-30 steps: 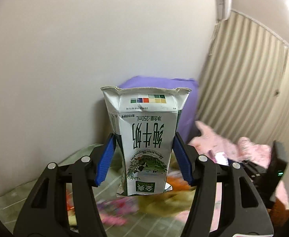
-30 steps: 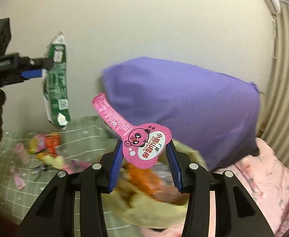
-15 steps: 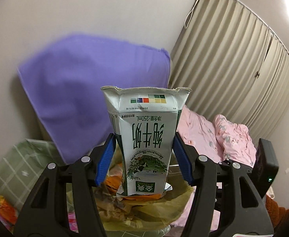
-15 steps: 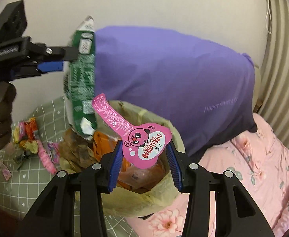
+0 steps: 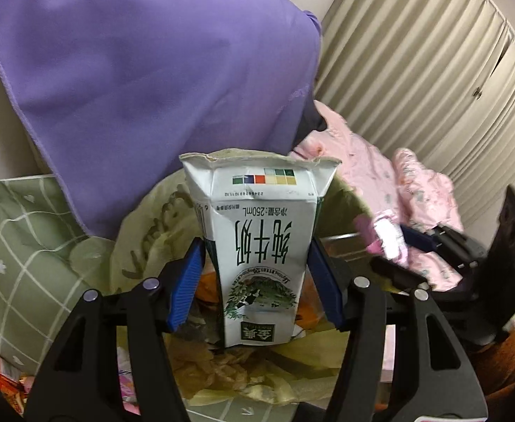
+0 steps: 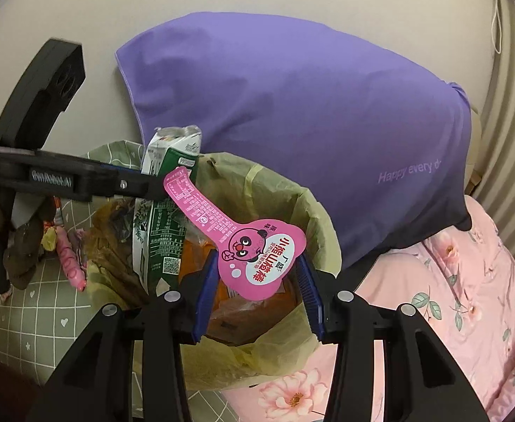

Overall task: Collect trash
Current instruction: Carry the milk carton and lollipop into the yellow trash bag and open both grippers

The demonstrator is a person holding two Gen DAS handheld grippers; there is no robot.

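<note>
Both hands are poised over the bin bag (image 6: 313, 218), a yellowish liner already holding orange and brown wrappers. The left gripper (image 5: 255, 263) has a milk carton (image 5: 261, 246) pinched between its blue pads, jaws about halfway apart to span its width, the carton upside down with its torn end up, hanging right over the bag's mouth. The right gripper (image 6: 257, 277) is clamped the same way on a pink snack wrapper (image 6: 257, 256) with a cartoon face, also above the opening. I'd say the drop is the step in hand: each piece should be well inside the rim before the jaws part, and the long tail of the wrapper, which reaches toward the carton, may catch. A purple pillow (image 6: 292, 123) leans behind; more wrappers (image 6: 69, 256) lie on the green checked sheet (image 6: 57, 320).
</note>
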